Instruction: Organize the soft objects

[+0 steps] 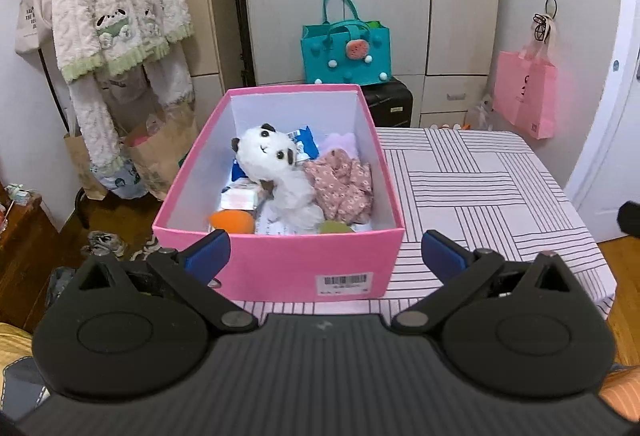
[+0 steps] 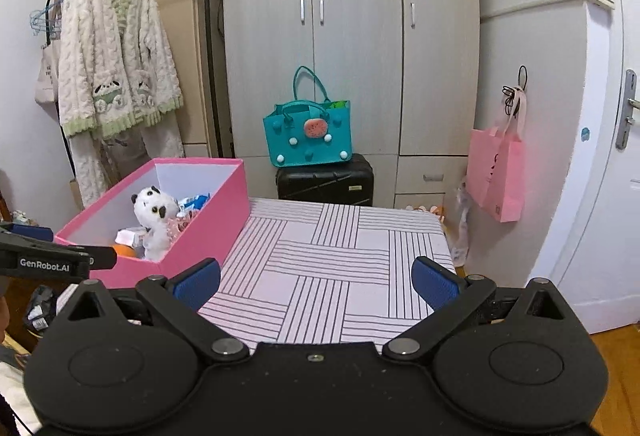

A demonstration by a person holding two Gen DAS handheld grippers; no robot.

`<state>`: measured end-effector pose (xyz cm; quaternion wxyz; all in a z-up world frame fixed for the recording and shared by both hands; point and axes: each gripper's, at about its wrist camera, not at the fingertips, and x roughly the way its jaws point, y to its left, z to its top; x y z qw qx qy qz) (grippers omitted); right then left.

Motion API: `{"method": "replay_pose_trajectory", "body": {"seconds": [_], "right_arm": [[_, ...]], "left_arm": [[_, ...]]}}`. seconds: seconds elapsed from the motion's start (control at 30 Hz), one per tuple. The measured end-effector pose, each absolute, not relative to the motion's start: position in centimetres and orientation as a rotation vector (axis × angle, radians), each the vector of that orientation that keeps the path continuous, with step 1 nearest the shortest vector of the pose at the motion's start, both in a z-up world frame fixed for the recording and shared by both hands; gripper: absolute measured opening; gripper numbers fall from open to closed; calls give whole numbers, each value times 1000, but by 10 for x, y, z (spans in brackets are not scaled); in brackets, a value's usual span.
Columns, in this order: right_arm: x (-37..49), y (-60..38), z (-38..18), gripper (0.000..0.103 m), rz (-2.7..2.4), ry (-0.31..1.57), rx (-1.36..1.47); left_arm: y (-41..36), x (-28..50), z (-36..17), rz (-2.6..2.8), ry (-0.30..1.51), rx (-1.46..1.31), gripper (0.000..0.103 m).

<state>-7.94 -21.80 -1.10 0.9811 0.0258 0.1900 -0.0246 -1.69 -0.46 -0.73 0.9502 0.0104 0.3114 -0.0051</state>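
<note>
Both grippers hang with fingers spread wide, holding nothing: the left gripper (image 1: 326,256) faces the pink box (image 1: 280,268), the right gripper (image 2: 316,282) the striped tablecloth (image 2: 332,260). Inside the box lie 1 white plush toy (image 1: 276,163), floral pink fabric (image 1: 344,183), an orange ball (image 1: 232,222) and blue packets (image 1: 306,141).

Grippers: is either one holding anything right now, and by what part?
Nothing held. Left gripper and right gripper are both open and empty; the plush toy lies in the pink box.

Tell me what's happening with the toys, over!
Left gripper open, empty, facing pink box. Right gripper open, empty, over striped tablecloth. White plush and floral cloth in box. Nothing blocking.
</note>
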Motion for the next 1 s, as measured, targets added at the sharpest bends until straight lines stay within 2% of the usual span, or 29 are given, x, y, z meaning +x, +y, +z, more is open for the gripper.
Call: {"method": "replay_pose_trajectory", "body": {"seconds": [0.67,1.0], "right_arm": [[-74,-215,-25,103,-120,384,14],[-86,-218,-26,103,-87,312,7]], "left_arm": [[-20,-25,-12,10,616,48,103],[-24,-27,-19,-4,606,43,103]]}}
